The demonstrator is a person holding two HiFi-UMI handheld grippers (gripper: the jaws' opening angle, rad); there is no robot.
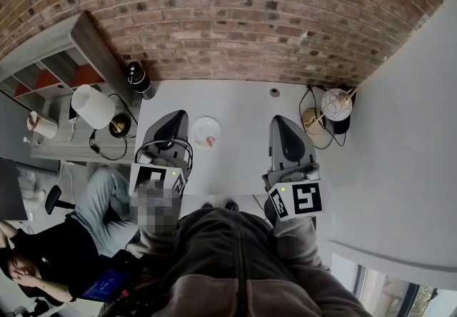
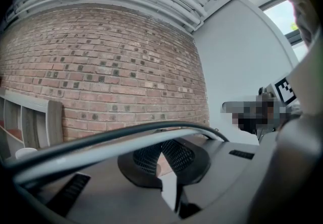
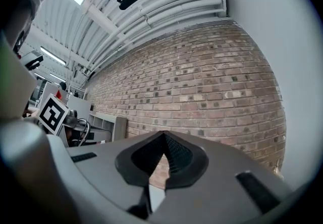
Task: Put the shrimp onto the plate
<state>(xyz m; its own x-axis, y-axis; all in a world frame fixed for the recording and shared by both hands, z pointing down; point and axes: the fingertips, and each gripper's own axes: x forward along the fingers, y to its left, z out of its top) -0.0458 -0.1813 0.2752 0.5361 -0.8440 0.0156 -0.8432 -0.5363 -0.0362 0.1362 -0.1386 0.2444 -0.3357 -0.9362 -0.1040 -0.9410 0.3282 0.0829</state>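
In the head view a small round white plate [image 1: 206, 126] sits on the white table [image 1: 235, 105], with a pinkish shrimp [image 1: 211, 141] lying on its near part. My left gripper [image 1: 174, 116] is held just left of the plate, pointing at the brick wall, jaws together and empty. The right gripper [image 1: 278, 120] hovers well to the plate's right, also shut with nothing in it. Both gripper views point up at the wall. The left gripper [image 2: 161, 154] and the right gripper [image 3: 164, 136] each show pads meeting at the tip. Neither view shows plate or shrimp.
A white-shaded lamp [image 1: 93, 106] and a dark cylinder [image 1: 140, 80] stand off the table's left corner. A globe lamp [image 1: 335, 103] with cables sits at the right corner. A small grey disc [image 1: 275, 92] lies near the back edge. A seated person [image 1: 43, 251] is at lower left.
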